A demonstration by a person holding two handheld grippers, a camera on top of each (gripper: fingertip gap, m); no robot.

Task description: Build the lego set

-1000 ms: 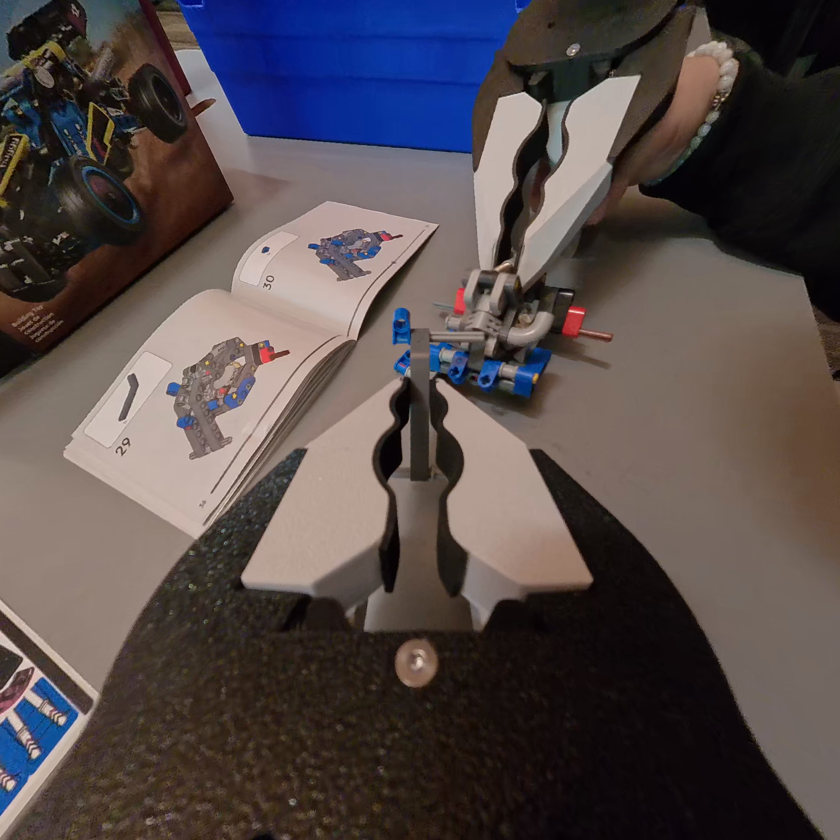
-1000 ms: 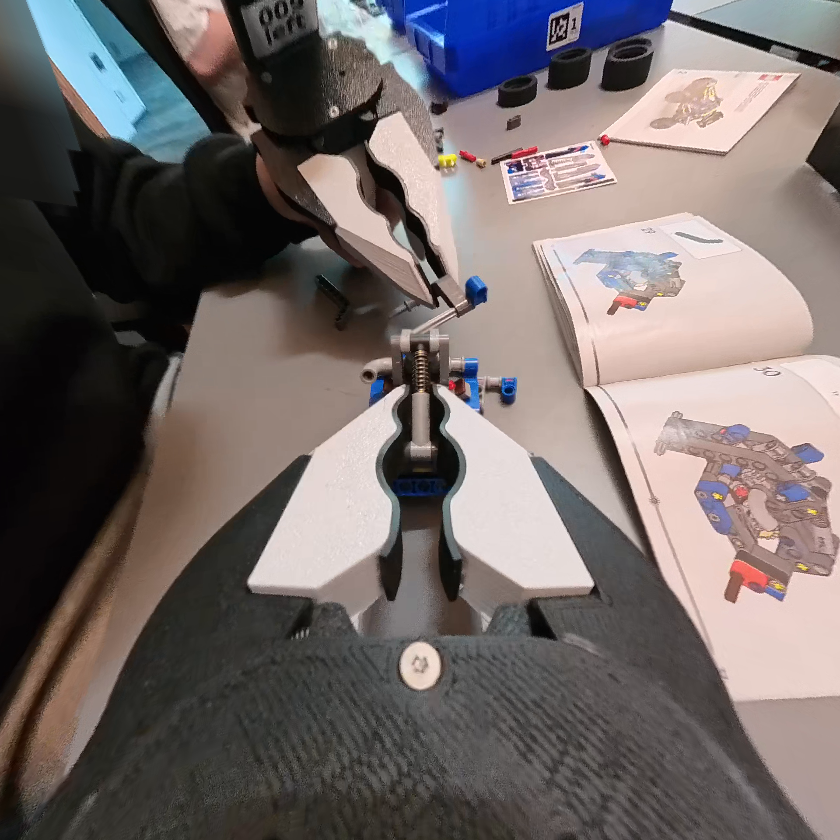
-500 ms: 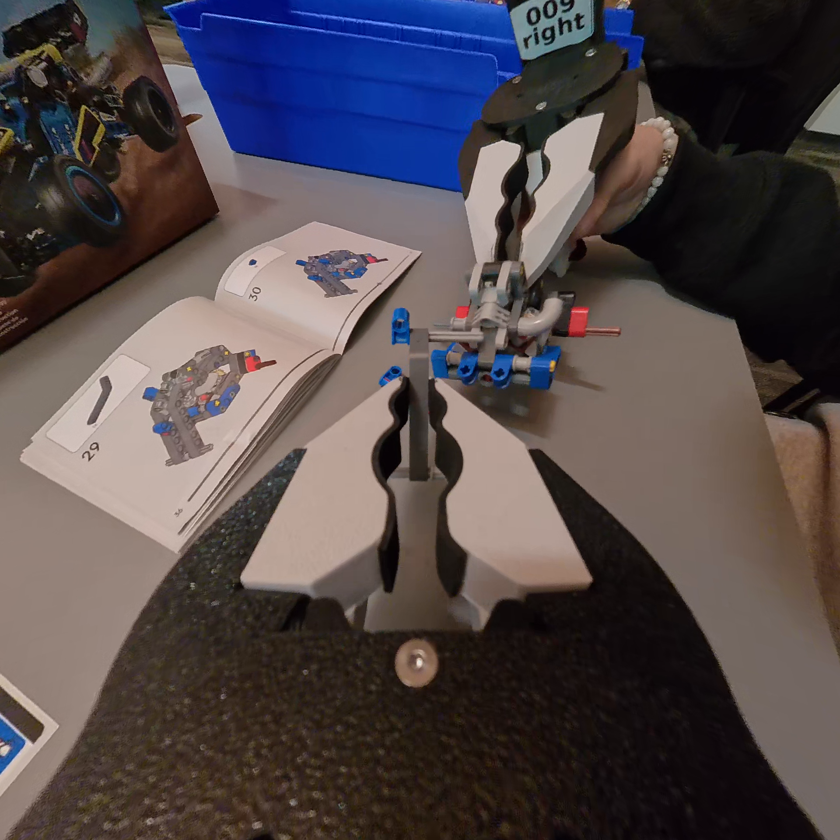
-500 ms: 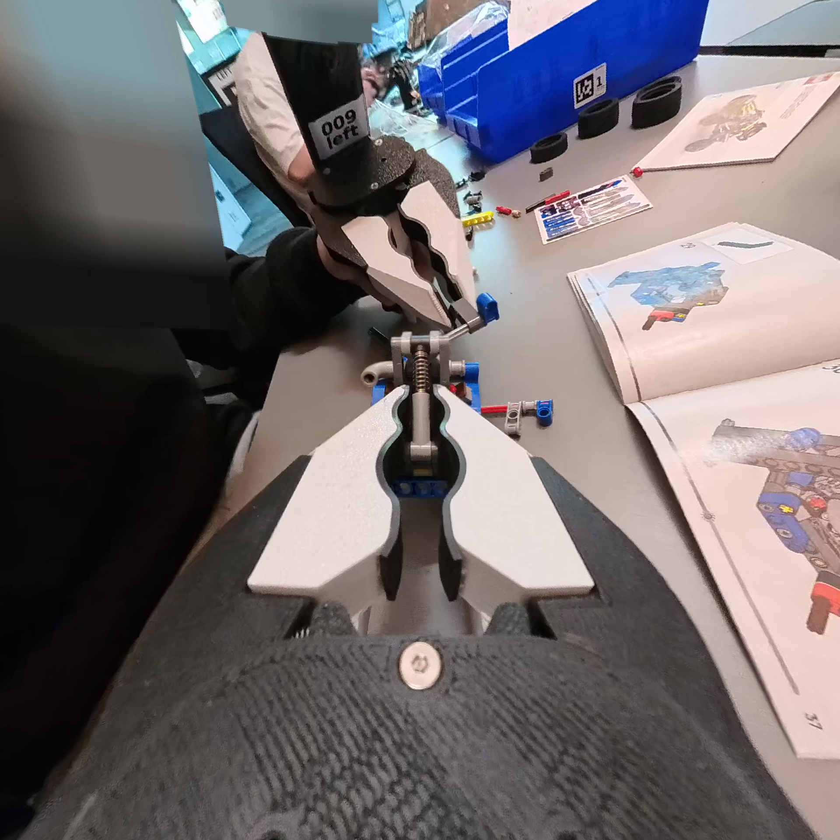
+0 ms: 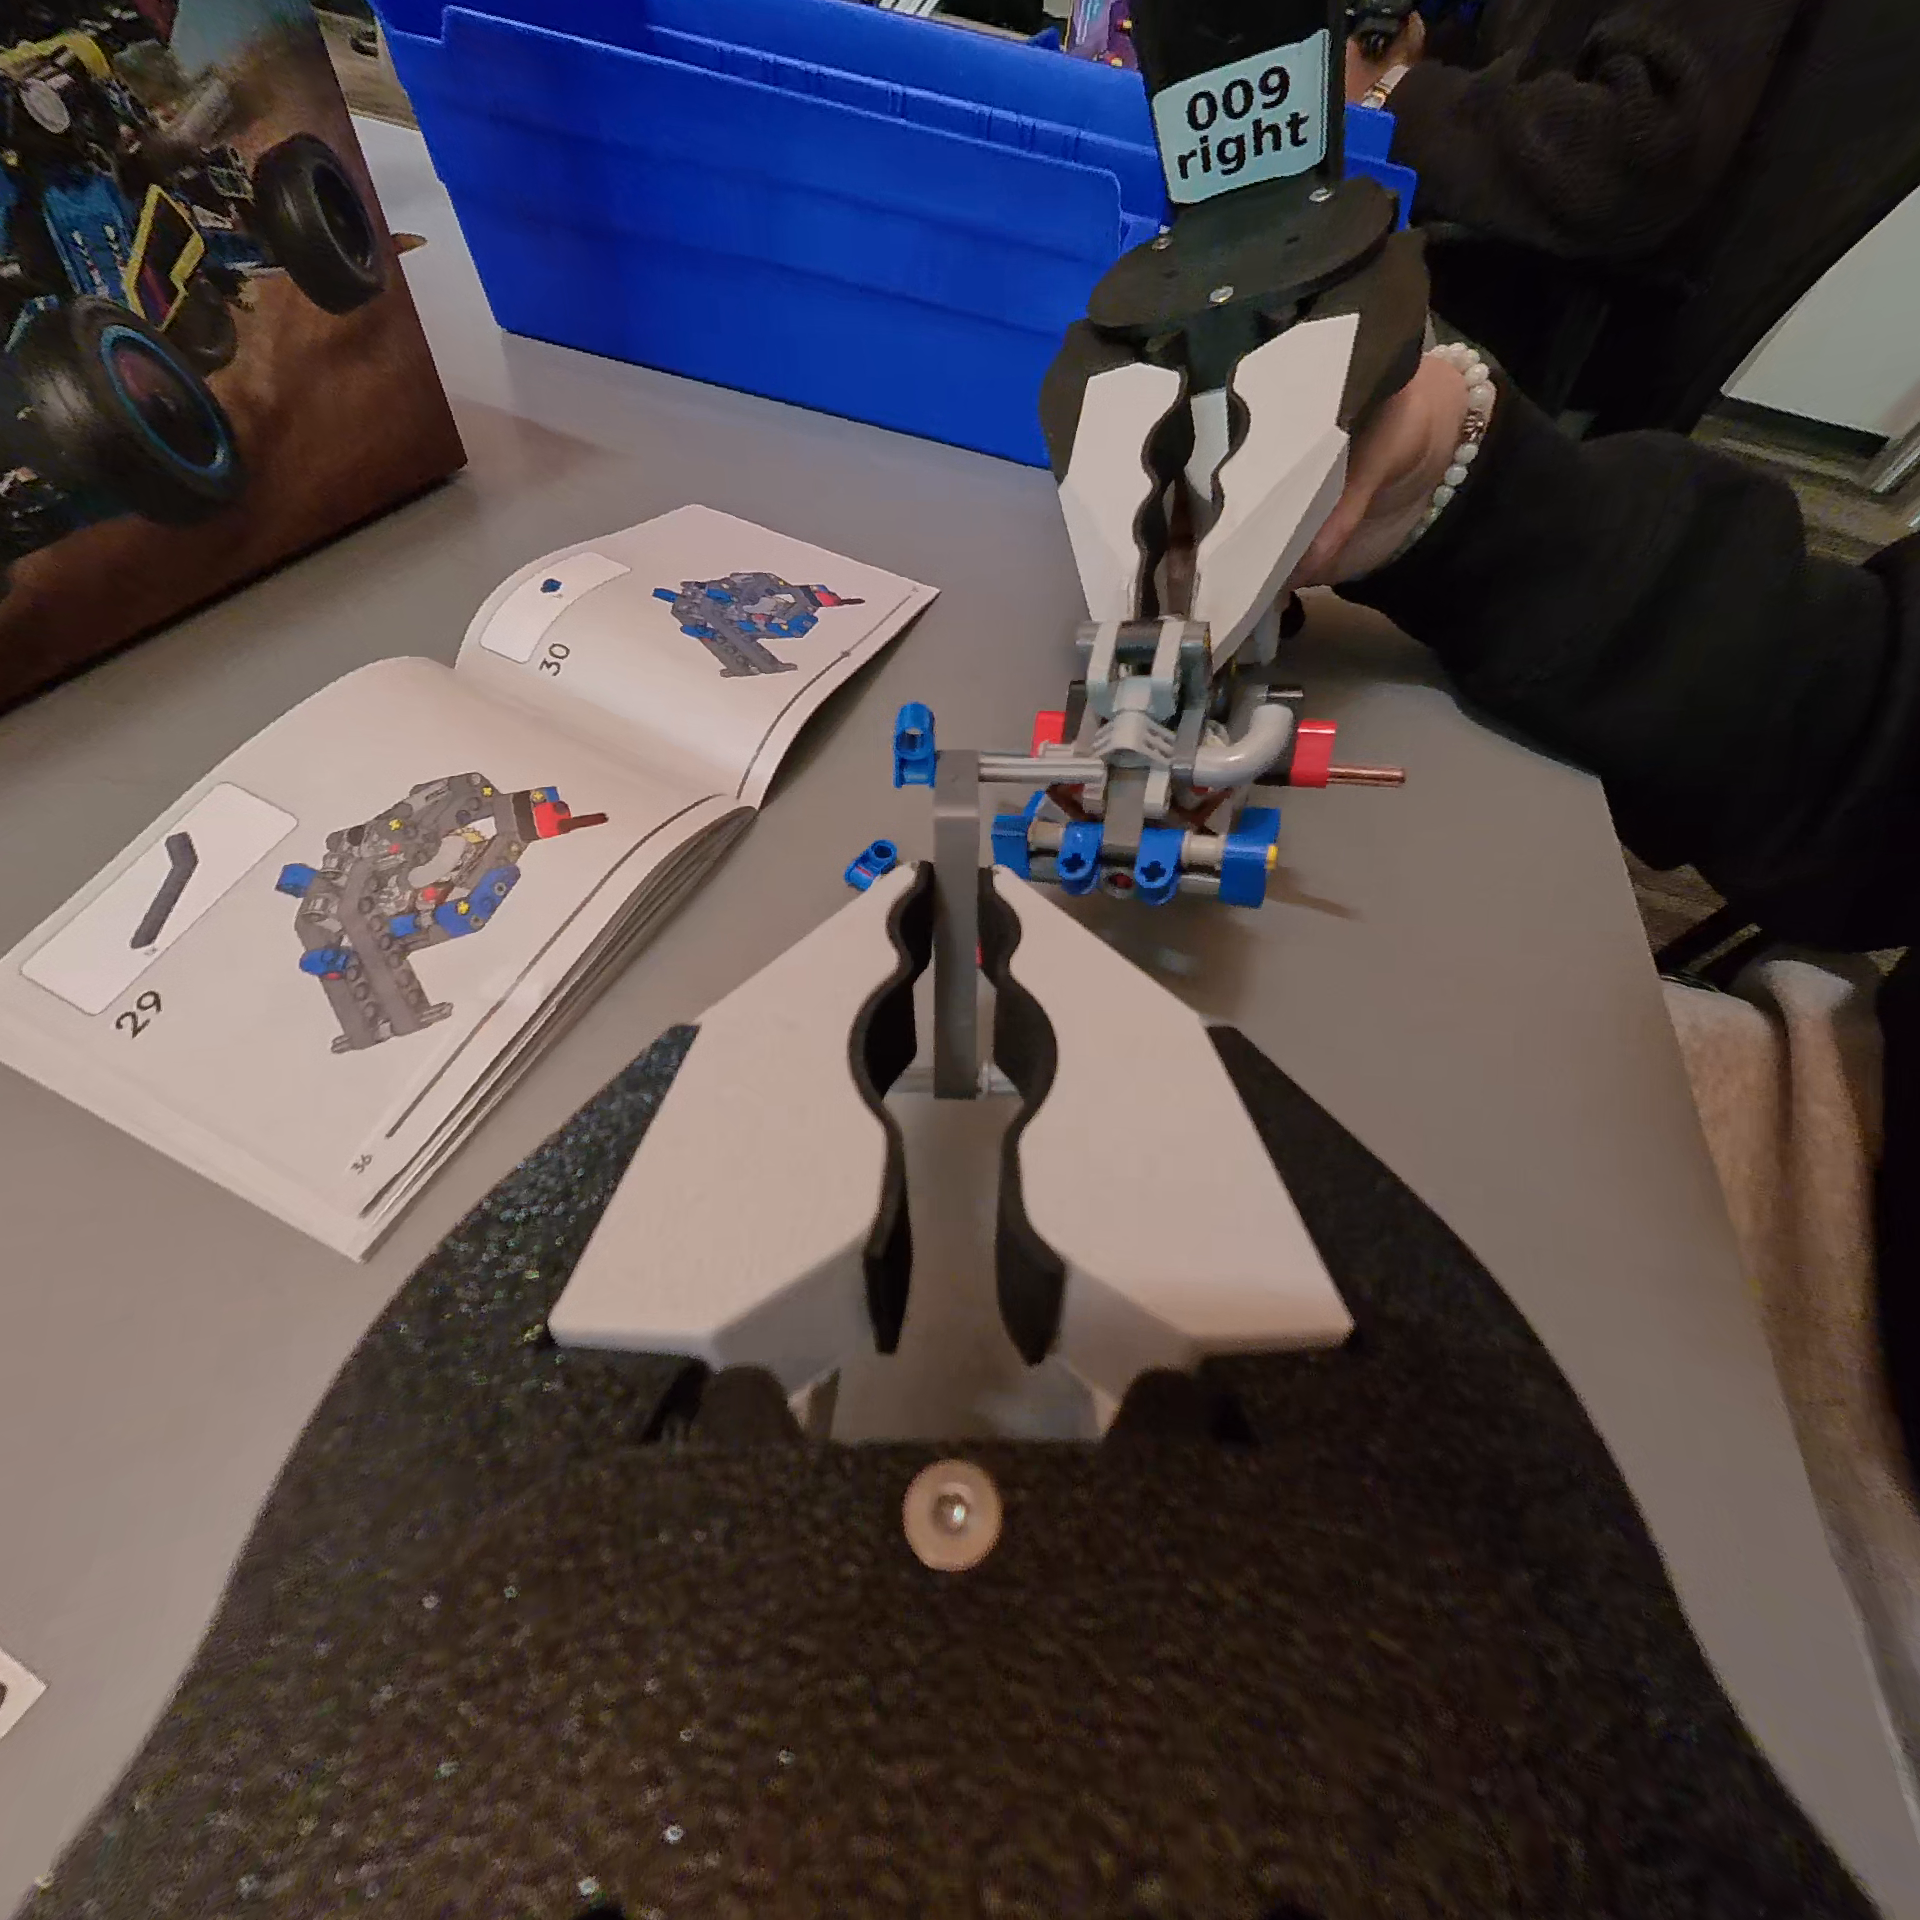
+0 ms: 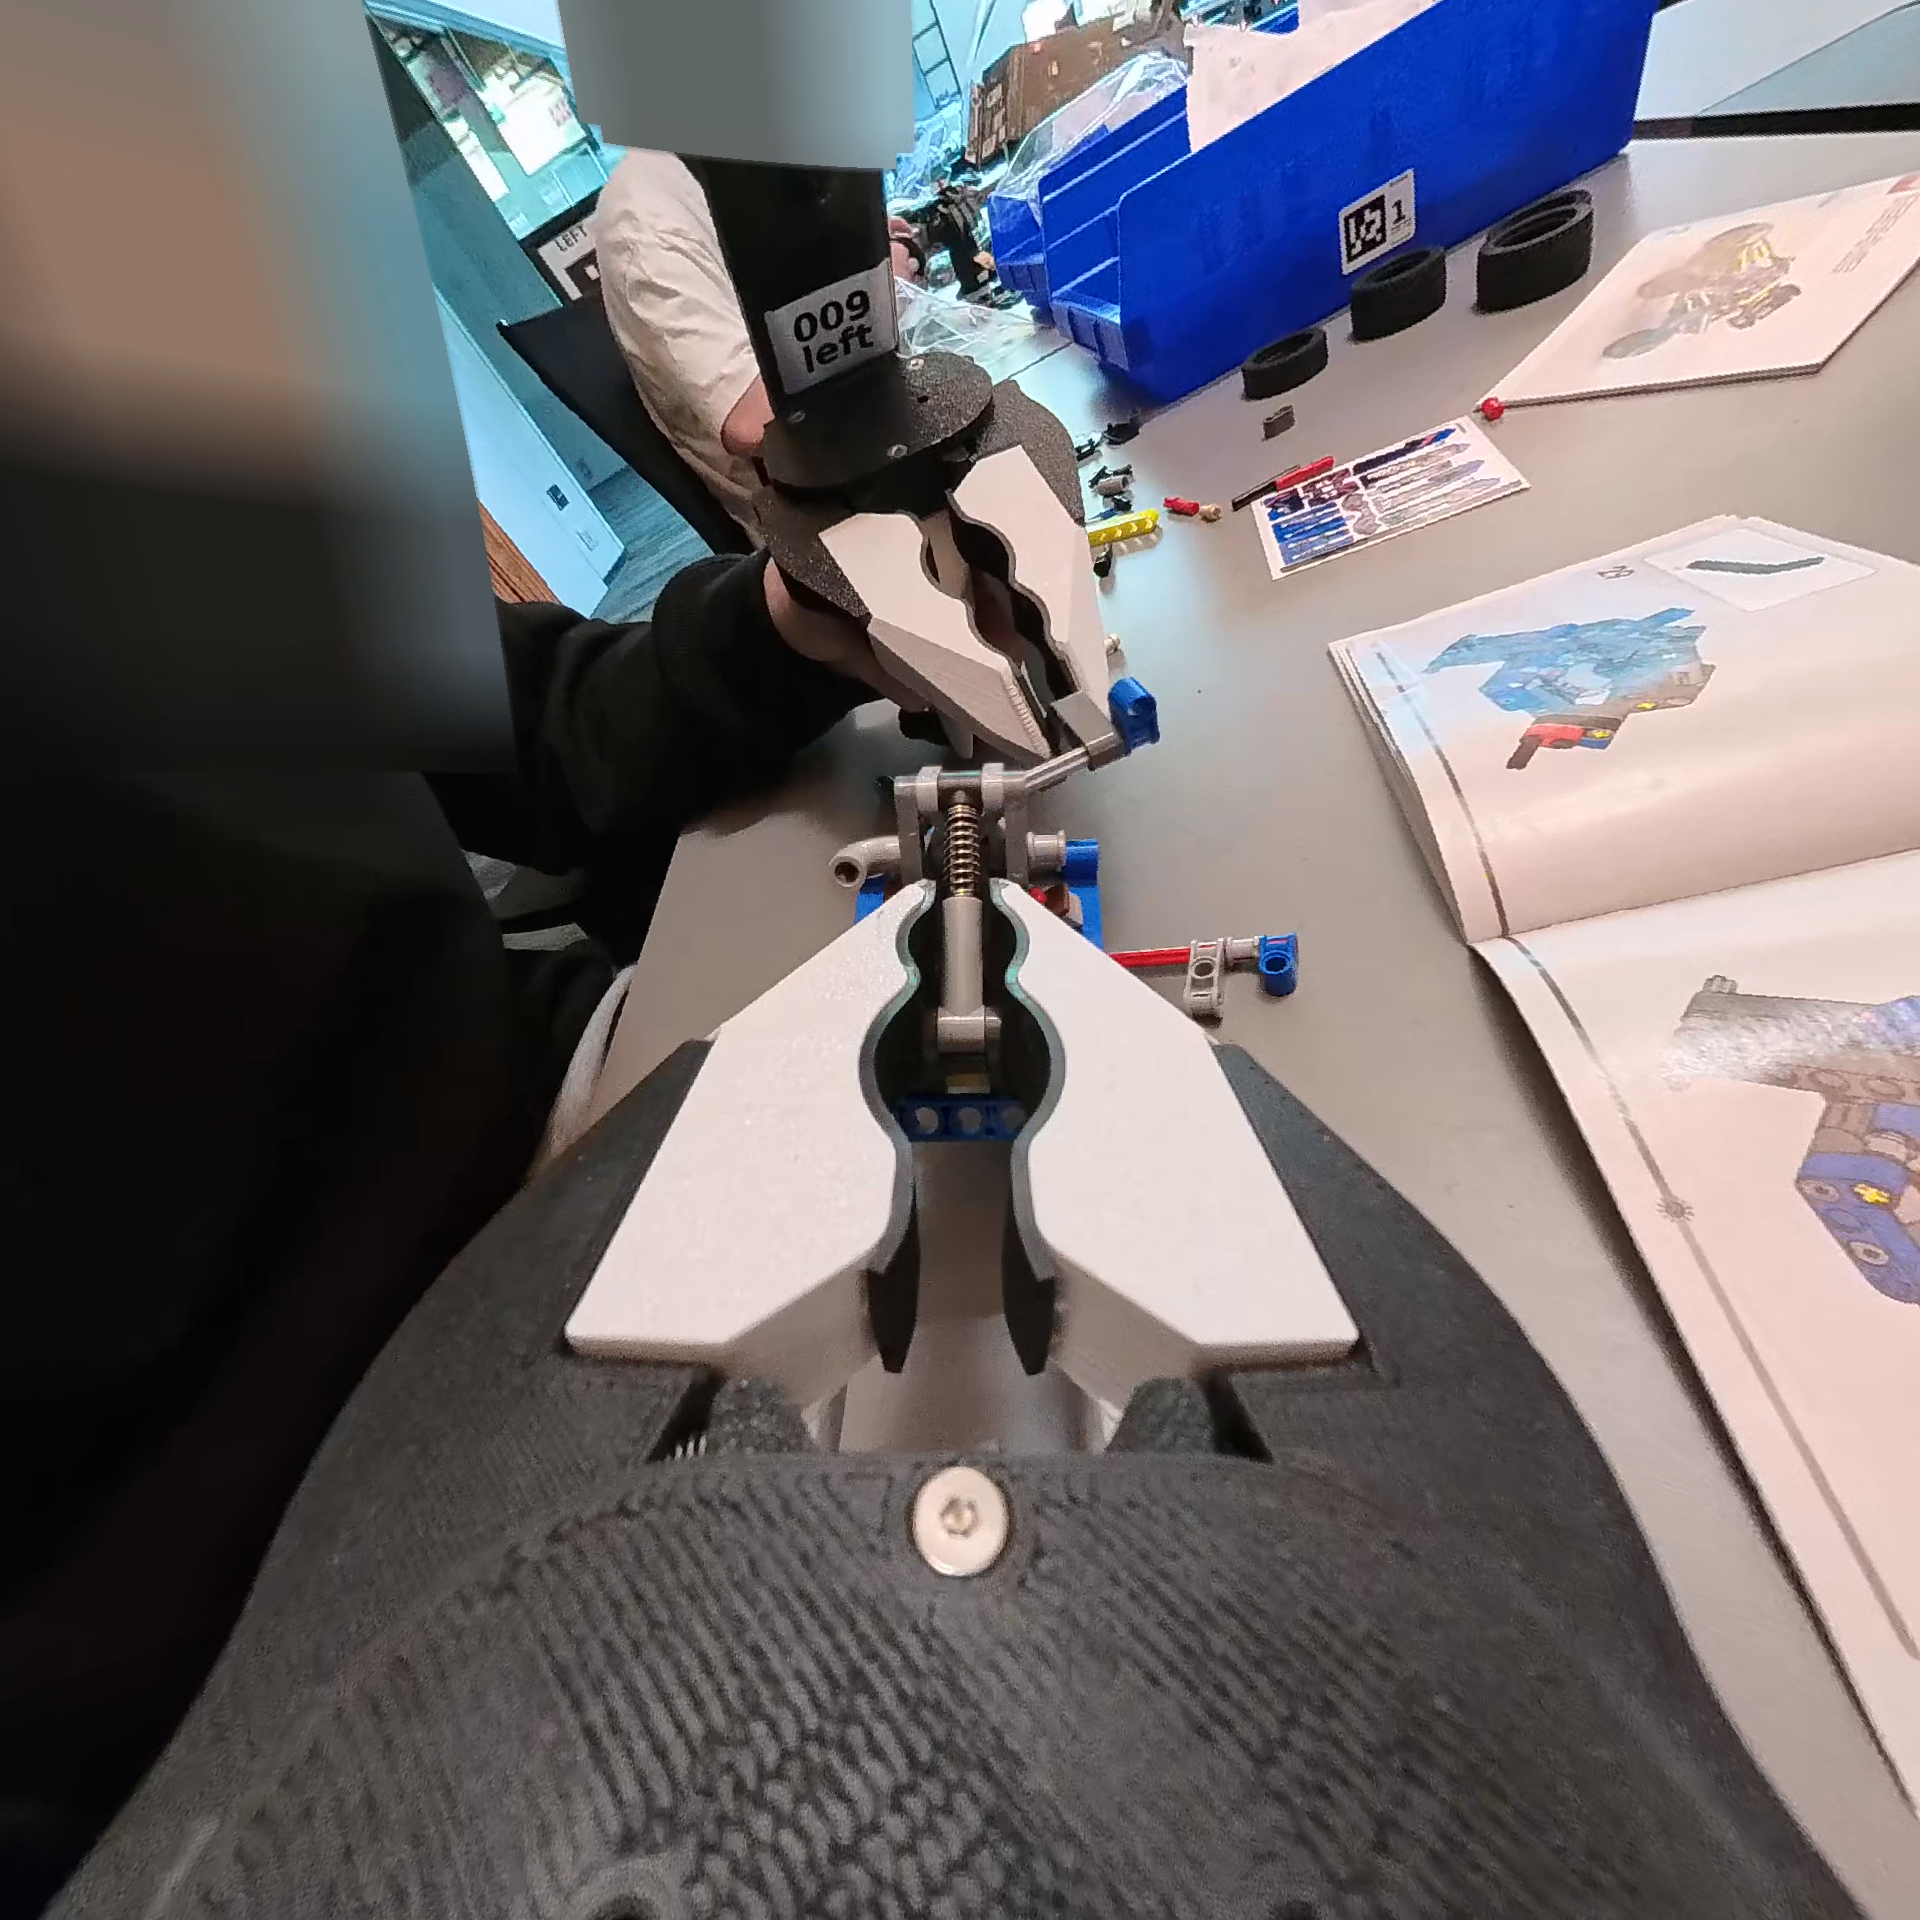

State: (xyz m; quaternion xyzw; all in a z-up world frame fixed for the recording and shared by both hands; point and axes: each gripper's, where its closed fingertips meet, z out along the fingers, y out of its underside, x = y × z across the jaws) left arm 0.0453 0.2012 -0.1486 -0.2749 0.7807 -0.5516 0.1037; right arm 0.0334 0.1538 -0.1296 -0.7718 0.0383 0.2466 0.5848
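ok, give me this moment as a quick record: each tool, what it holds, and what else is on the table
left tool: shut on grey beam, whose far end meets the grey axle with a blue connector
right tool: shut on lego assembly, gripping its shock absorber
assembly state: cannot tell whether it touches the table
manual: open, to the left in the left wrist view
loose blue piece: on table beside left tool tip
blue bin: behind
tyres: three, beside the bin

Tags (image 5: 1236, 120) on left claw (image 6: 1060, 717), right claw (image 5: 1169, 613); numbered booklet (image 5: 416, 831)
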